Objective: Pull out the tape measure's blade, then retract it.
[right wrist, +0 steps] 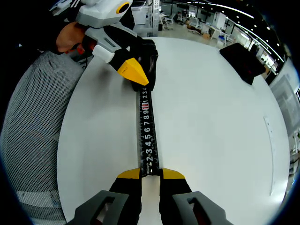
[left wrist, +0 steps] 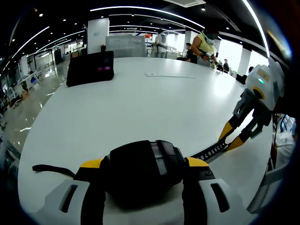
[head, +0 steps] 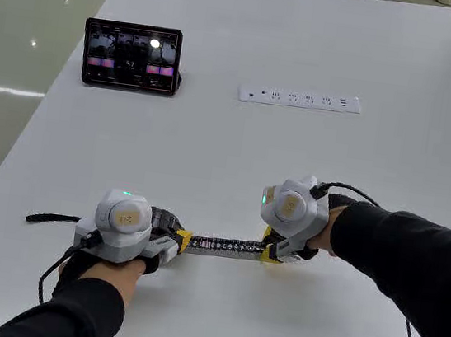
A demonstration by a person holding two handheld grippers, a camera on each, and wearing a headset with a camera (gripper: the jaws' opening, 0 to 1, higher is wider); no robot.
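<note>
Near the front edge of the white table point(head: 251, 164), the black tape measure point(left wrist: 140, 168) sits low against the surface, with the left gripper point(head: 178, 241) closed around its case. That gripper's yellow-tipped fingers point(left wrist: 91, 164) press against either side of the body. From the case the blade point(right wrist: 147, 136) runs out flat along the table, extended a short way, with its printed numbers facing up. Its far end lies between the fingers point(right wrist: 129, 174) of the right gripper point(right wrist: 151, 174), which are drawn narrow and pinch the tip. The end hook seems to be tucked between the pads, though the view there is too tight to be sure. The two grippers face each other along the line of the blade, each held by a hand in a dark sleeve. A black strap point(head: 51, 218) trails from the case across the table on the side away from the blade. Farther back, well apart from the work, a dark tablet point(head: 130, 56) stands propped with its screen lit, and a white power strip point(head: 299, 99) lies flat to its right.
</note>
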